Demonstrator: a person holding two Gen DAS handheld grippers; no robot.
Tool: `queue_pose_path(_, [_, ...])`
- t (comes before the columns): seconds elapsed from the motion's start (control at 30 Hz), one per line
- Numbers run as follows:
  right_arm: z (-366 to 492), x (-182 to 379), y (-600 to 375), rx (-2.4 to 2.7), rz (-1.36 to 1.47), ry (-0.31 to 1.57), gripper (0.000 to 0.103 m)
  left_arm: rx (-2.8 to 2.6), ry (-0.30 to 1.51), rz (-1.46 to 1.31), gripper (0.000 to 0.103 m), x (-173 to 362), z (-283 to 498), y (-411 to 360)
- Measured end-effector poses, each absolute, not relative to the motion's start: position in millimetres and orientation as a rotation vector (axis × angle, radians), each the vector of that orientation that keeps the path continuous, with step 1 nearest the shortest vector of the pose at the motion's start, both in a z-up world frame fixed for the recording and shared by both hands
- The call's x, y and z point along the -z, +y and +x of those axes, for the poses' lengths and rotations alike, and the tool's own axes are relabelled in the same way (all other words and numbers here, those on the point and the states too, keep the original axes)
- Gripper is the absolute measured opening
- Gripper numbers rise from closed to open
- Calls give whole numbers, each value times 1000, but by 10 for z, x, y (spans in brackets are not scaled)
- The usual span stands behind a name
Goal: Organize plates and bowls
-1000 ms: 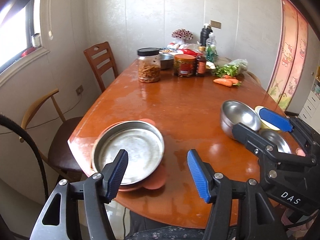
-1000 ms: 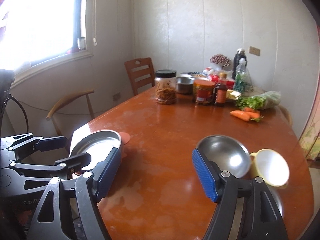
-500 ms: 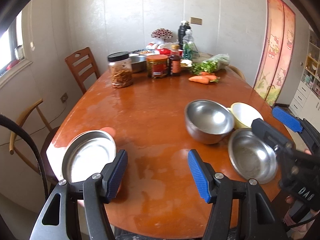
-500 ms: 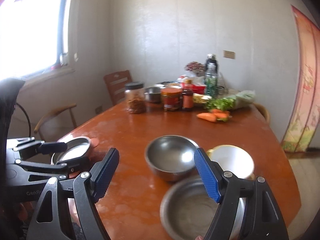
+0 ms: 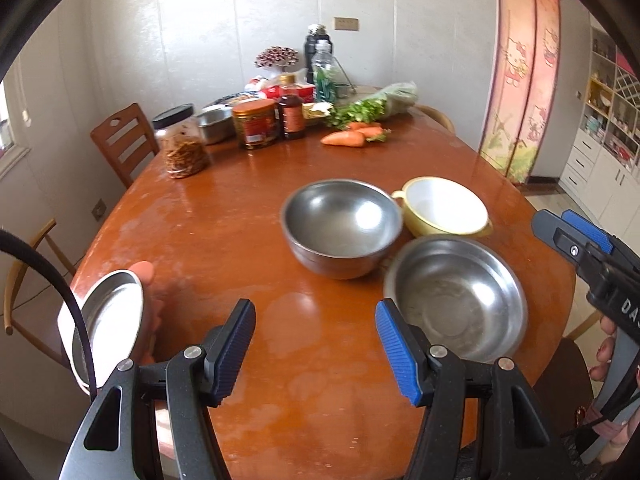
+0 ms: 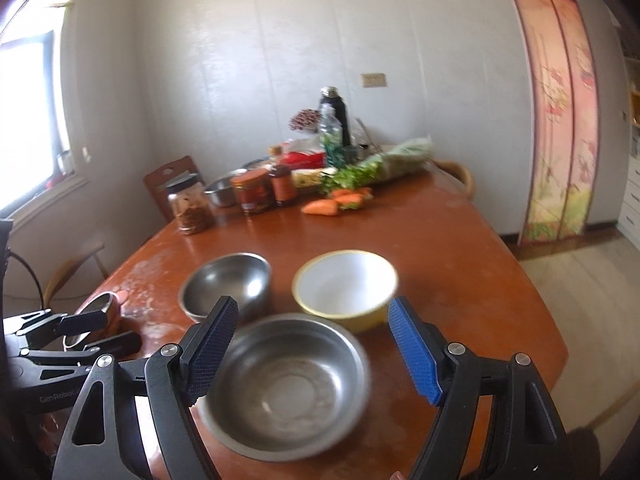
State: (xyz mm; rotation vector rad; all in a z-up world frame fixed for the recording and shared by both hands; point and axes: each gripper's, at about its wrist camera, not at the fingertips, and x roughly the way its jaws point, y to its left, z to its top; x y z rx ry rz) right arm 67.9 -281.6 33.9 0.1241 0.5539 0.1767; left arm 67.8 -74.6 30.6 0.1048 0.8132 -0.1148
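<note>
A deep steel bowl (image 5: pixel 342 227) (image 6: pixel 227 285) stands mid-table, with a yellow bowl with a white inside (image 5: pixel 444 210) (image 6: pixel 345 286) to its right. A wide shallow steel bowl (image 5: pixel 456 298) (image 6: pixel 286 384) sits nearest the front edge. A steel plate (image 5: pixel 108 322) on an orange plate lies at the front left edge. My left gripper (image 5: pixel 316 346) is open and empty, above the table left of the shallow bowl. My right gripper (image 6: pixel 312 354) is open and empty, just over the shallow bowl.
The brown table (image 5: pixel 224 216) carries jars (image 5: pixel 182 146), a sauce bottle (image 5: pixel 291 114), carrots (image 5: pixel 348 136), greens and bottles at its far end. Wooden chairs (image 5: pixel 122 142) stand along the left side. A patterned screen (image 5: pixel 520 72) stands at the right.
Both grippers have swung to the right, from the plate stack toward the bowls. The shallow steel bowl now lies under the right gripper. Nothing on the table has moved.
</note>
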Motion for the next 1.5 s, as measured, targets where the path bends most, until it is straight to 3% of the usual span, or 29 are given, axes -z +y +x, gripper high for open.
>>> queue_pose_path(0.7, [951,282,-3028,-183,173,767,78,232,941,62,62,141,864,-1058])
queue_pose_path(0.87, [994,361,-2970,-190,142,764,42,228,961,28,62,221,986,-1077])
queue_pose_path(0.97, [993,390,-2917,-202,127,753,31,231,970,23,62,276,1028,-1107])
queue_pose_path(1.1, [983,398,-2835,-221,103,741,26,236,972,47,58,347,1045,-1161])
queue_pose_path(1.17, [978,407,-2776,-242,94,746,26,252,981,47,43,380,1040,-1173])
queue_pose_path(1.33, [954,397,-2663,-242,64,751,26,245,976,52,30,402,1012,-1094])
queue_pose_path(1.5, [923,348,-2548,-247,42,752,26,236,973,48,30,344,962,-963])
